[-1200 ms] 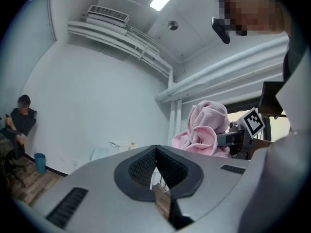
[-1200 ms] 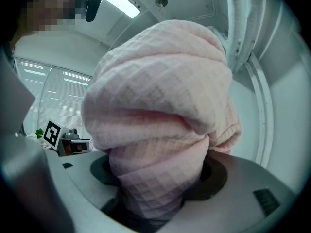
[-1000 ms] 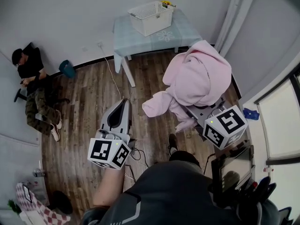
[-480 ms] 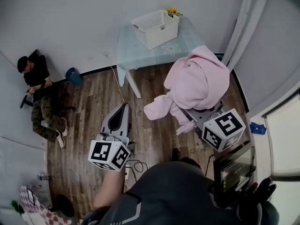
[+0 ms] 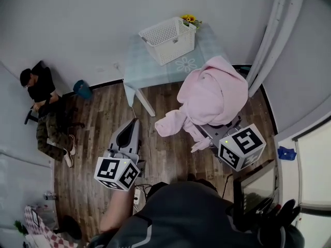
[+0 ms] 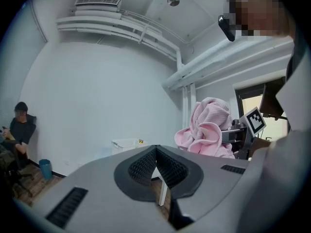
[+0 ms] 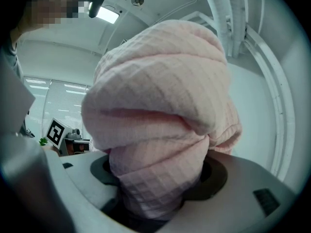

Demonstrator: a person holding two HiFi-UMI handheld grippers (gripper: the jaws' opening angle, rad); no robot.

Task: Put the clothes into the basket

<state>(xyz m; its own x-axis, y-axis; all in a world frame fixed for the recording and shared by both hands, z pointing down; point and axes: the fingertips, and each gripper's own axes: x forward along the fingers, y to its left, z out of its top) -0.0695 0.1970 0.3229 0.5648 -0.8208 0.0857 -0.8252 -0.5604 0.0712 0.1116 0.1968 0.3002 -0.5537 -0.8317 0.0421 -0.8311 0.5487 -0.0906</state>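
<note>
Fingers (image 7: 217, 179) of right gripper (image 7: 155, 193) pinch pink garment (image 7: 160, 106), tips buried in cloth

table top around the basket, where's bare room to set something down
Bare cloth on the pale checked table lies left of the white slatted plastic basket and along the near edge before it. The basket looks empty. Crowded: yellow flowers at the far right corner; the pink waffle-knit garment hides the near right corner.
</note>
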